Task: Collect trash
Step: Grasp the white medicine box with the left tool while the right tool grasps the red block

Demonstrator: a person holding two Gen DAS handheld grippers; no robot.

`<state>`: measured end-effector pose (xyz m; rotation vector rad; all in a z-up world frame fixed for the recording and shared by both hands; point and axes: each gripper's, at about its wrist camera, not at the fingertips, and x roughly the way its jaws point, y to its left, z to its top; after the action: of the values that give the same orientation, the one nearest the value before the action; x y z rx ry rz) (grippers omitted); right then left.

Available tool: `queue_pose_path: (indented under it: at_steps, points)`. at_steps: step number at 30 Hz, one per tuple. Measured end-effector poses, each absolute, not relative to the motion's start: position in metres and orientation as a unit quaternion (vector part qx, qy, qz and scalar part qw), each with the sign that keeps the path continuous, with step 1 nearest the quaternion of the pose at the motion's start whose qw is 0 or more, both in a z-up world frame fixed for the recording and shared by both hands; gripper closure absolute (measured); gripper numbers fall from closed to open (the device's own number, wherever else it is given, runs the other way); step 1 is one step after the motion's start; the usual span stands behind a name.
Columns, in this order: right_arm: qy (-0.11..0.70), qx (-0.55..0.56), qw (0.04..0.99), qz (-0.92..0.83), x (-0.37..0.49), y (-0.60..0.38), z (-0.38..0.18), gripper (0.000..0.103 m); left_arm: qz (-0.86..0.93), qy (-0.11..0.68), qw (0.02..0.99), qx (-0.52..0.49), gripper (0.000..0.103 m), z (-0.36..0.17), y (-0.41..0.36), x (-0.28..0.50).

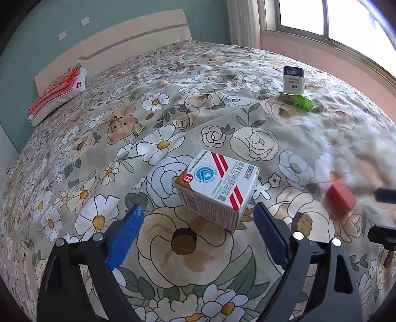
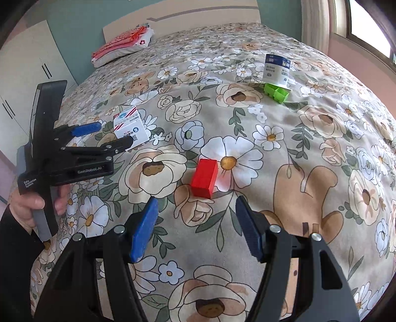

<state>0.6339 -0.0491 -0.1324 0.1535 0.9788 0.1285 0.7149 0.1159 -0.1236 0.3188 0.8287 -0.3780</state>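
Observation:
A white medicine box with red stripes [image 1: 217, 190] lies on the floral bedspread just ahead of my open left gripper [image 1: 198, 218]; the box's near corner reaches between the blue pads without touching them. It also shows in the right wrist view [image 2: 130, 128], with the left gripper [image 2: 113, 136] around it. A red block [image 2: 204, 177] lies just ahead of my open, empty right gripper [image 2: 196, 205]; it also shows in the left wrist view [image 1: 340, 197]. Farther off stand a white and blue box [image 2: 276, 70] and a green tray [image 2: 276, 93].
A folded red and white pillow [image 1: 58, 95] lies by the headboard [image 1: 111, 44] at the far left. A window [image 1: 334, 19] and pink wall run along the bed's right side. White wardrobe doors [image 2: 27, 81] stand at the left.

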Motion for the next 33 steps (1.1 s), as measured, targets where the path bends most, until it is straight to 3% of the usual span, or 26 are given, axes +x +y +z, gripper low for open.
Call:
queue_pose_path:
  at_steps: [11,12,13,14,15,17,19,20,27,33]
  points:
    - [0.474,0.08,0.876,0.035,0.675,-0.047,-0.165,0.04,-0.183,0.38,0.899,0.116,0.012,-0.134,0.104,0.745]
    - [0.472,0.076,0.878,0.032,0.677,-0.047,-0.166,0.046,-0.179,0.376,0.902,0.111,0.018,-0.133,0.104,0.743]
    - [0.472,0.074,0.878,0.032,0.678,-0.048,-0.167,0.052,-0.18,0.377,0.902,0.106,0.036,-0.133,0.104,0.742]
    - [0.472,0.077,0.878,0.034,0.679,-0.05,-0.168,0.053,-0.177,0.384,0.9,0.101,0.045,-0.133,0.105,0.742]
    - [0.473,0.082,0.877,0.038,0.679,-0.052,-0.169,0.054,-0.166,0.388,0.902,0.095,0.047,-0.133,0.106,0.741]
    - [0.473,0.08,0.876,0.04,0.678,-0.055,-0.168,0.063,-0.151,0.385,0.907,0.084,0.047,-0.131,0.11,0.736]
    - [0.478,0.086,0.873,0.048,0.677,-0.059,-0.168,0.08,-0.139,0.385,0.909,0.082,0.047,-0.129,0.112,0.731]
    - [0.479,0.086,0.872,0.05,0.676,-0.06,-0.168,0.082,-0.133,0.388,0.909,0.081,0.047,-0.128,0.113,0.728]
    - [0.48,0.096,0.87,0.065,0.658,-0.065,-0.148,0.082,-0.1,0.391,0.913,0.06,0.047,-0.097,0.12,0.699]
    - [0.462,0.095,0.878,0.08,0.637,-0.071,-0.099,0.082,-0.063,0.387,0.919,0.039,0.047,-0.056,0.122,0.664]
